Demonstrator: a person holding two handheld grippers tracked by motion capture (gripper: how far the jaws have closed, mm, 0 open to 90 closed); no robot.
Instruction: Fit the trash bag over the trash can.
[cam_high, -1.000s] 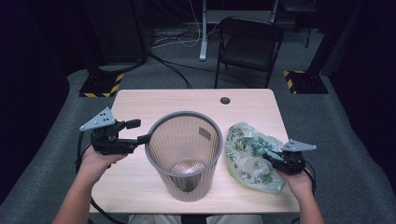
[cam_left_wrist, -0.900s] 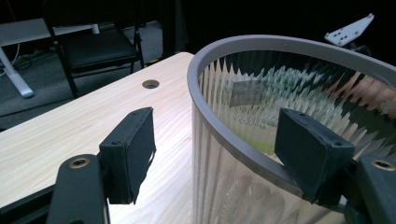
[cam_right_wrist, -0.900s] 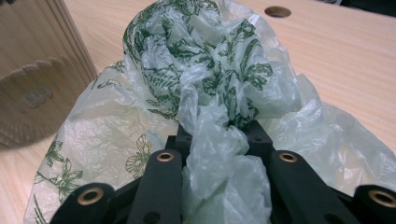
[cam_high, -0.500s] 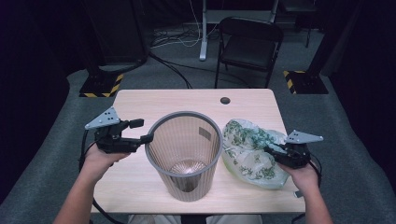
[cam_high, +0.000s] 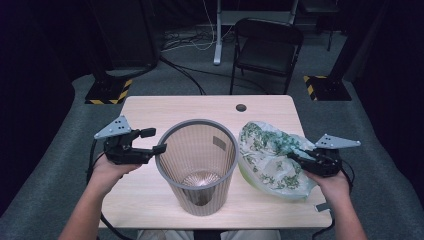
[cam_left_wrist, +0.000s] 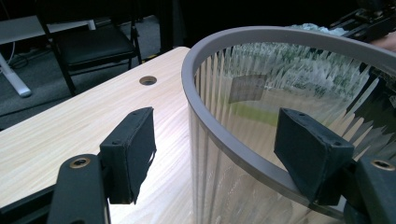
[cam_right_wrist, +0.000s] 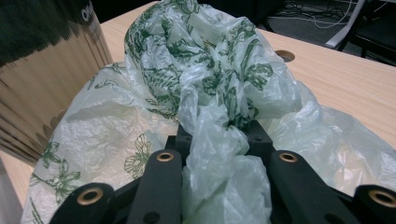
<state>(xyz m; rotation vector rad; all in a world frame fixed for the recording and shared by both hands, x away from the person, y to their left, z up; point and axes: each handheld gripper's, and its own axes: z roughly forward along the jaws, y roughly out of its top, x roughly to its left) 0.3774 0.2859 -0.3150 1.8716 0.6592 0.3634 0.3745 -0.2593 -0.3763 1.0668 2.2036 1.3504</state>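
A grey ribbed wastebasket (cam_high: 197, 165) stands upright at the middle of the wooden table (cam_high: 150, 107). My left gripper (cam_high: 154, 140) is at its left side. In the left gripper view, the basket's rim (cam_left_wrist: 219, 135) runs between the jaws of the left gripper (cam_left_wrist: 215, 154): one pad sits inside against the rim, the other stands off outside the wall, so it is open. To the right of the basket lies a white plastic bag (cam_high: 267, 155) with green leaf print. My right gripper (cam_high: 295, 159) is shut on a bunched fold of the bag (cam_right_wrist: 205, 79), raised a little off the table.
A round cable hole (cam_high: 241, 107) lies near the table's far edge. Behind the table stands a black chair (cam_high: 267, 50), with yellow-and-black striped stand bases (cam_high: 107, 92) on the floor to either side. The wastebasket's wall (cam_right_wrist: 42, 70) rises close to the bag's left side.
My right gripper has risen with the bag's fold in it, pulling the bag's right side up and puffing it taller. The left gripper and the wastebasket have stayed put.
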